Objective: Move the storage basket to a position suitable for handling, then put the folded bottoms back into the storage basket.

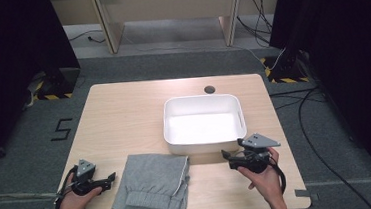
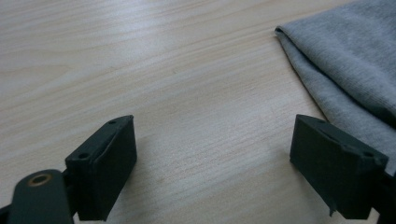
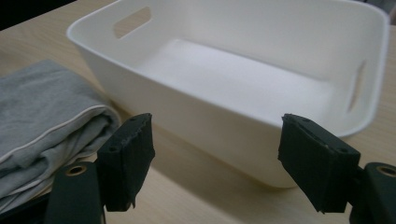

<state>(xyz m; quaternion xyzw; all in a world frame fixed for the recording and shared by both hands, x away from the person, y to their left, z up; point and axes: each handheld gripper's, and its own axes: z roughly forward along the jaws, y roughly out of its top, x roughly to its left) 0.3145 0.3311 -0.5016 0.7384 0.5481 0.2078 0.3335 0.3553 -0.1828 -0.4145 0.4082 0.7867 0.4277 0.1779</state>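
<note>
- At the near edge of a pale wooden desk (image 1: 124, 114) we hold a pair of tongs in each hand; our forearms come in from below in the high view.
- Our left tongs (image 1: 110, 178) sit at the near left corner, jaws spread wide with nothing between them, pointing toward a folded grey garment (image 1: 152, 184).
- In the left gripper view, the left tongs (image 2: 212, 163) hover over bare wood, and the garment's edge (image 2: 345, 70) lies just beside the right-hand jaw.
- Our right tongs (image 1: 226, 157) are at the near right, jaws also spread wide and empty.
- The grey garment lies flat at the near centre, between the two tongs.
- Just beyond it stands a white rectangular basin (image 1: 168, 128), empty inside.
- In the right gripper view, the right tongs (image 3: 215, 163) face the basin's near wall (image 3: 196, 116); slot handles show in its end walls.
- A small round hole (image 1: 209, 89) marks the desk's far edge.
</note>
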